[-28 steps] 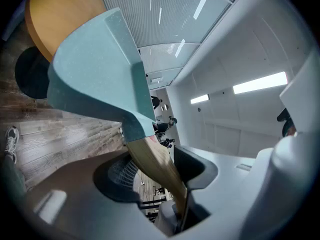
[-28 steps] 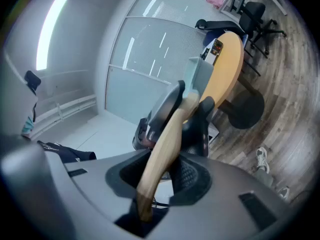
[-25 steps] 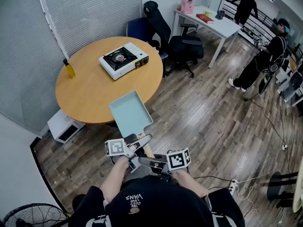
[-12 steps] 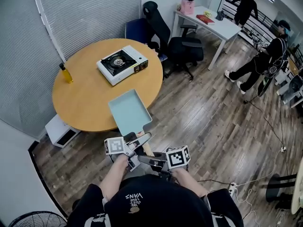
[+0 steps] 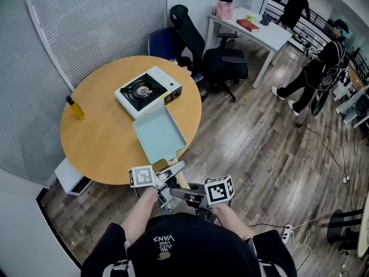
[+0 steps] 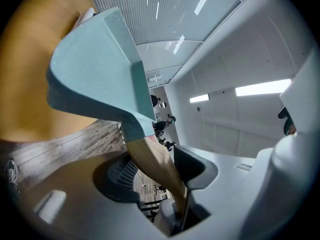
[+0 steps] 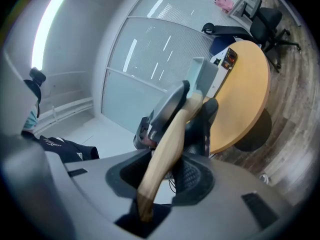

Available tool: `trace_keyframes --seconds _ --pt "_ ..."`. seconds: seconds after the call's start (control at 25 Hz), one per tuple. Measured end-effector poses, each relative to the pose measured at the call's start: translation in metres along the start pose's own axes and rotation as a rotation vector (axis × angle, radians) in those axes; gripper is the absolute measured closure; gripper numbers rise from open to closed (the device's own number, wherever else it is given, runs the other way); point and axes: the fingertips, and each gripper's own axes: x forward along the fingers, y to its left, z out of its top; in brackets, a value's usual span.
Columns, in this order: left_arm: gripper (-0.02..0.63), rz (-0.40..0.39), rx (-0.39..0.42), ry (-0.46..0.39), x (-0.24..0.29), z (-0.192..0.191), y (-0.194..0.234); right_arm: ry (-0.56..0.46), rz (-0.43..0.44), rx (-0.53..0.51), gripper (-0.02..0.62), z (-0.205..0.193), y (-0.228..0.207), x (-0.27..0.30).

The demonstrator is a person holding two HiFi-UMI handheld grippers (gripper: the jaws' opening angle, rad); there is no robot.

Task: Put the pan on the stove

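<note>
While left gripper (image 5: 175,168) and right gripper (image 5: 173,193) both clamp the pan's (image 5: 159,134) wooden handle (image 5: 180,179) between their fingers, carry it level, then lower squarely onto the stove (image 5: 149,91).

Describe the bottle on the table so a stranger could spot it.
Find the round wooden table beside the ribbed grey wall. At its left edge in the head view, apart from the white portable gas stove and the pale teal rectangular pan, stands a small yellow bottle with a dark cap. It is the only upright, yellow thing there.
</note>
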Motion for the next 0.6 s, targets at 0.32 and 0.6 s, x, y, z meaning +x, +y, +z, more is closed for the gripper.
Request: trace_keyframes --seconds 0.32,0.6 --pt "0.391 -0.003 0.011 0.040 -0.007 0.065 0.021 -0.040 -0.013 0.007 0.486 0.049 -0.020 0.049" --pt "0.391 -0.011 0.010 0.051 -0.011 0.097 0.031 -0.053 -0.025 0.013 0.486 0.073 -0.029 0.074"
